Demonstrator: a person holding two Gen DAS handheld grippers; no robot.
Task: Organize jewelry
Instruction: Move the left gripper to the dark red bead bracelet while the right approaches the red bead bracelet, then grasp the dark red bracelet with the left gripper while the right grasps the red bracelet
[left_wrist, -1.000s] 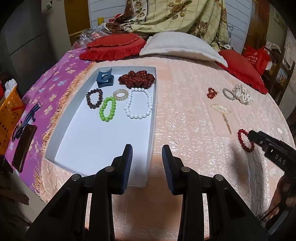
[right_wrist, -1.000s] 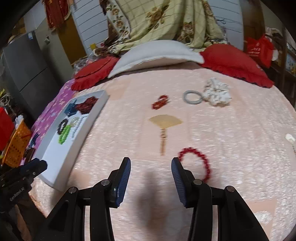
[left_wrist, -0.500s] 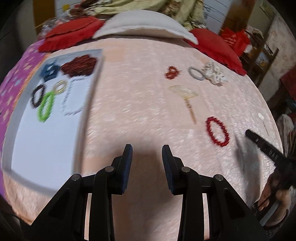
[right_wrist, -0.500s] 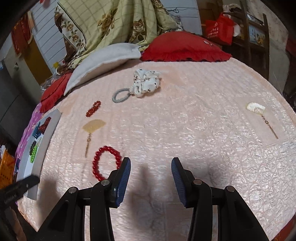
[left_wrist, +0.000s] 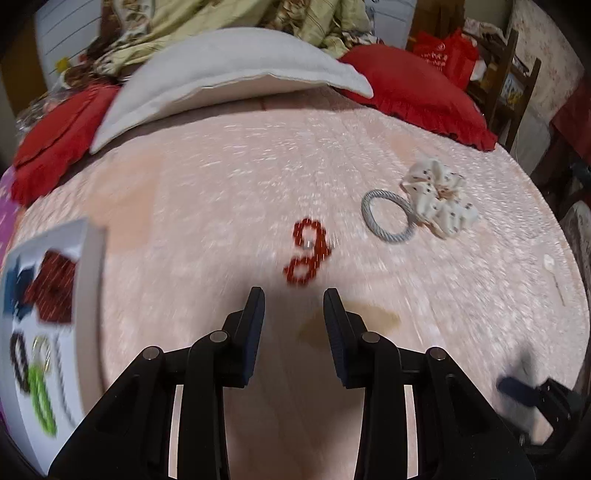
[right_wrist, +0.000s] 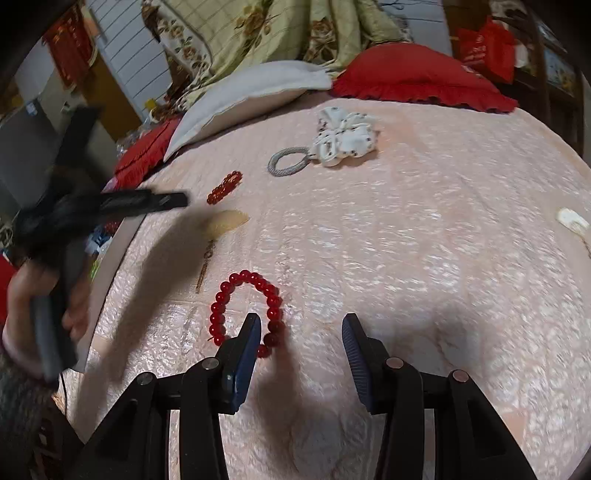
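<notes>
A pink quilted bedspread (left_wrist: 221, 192) covers the bed, and at its head a white pillow (left_wrist: 229, 74) lies between two red frilled cushions, one on the left (left_wrist: 55, 140) and one on the right (left_wrist: 413, 88). Behind them a floral blanket (right_wrist: 266, 29) is heaped up against a white panelled wall (right_wrist: 125, 62). A red bag (left_wrist: 447, 55) sits by a wooden chair (left_wrist: 513, 85) at the right.

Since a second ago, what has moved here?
The left claw swung from the white tray across to the small red beads. The right claw closed in on the red bracelet. Nothing grasped; both claws stay open and the jewelry lies where it was.
</notes>
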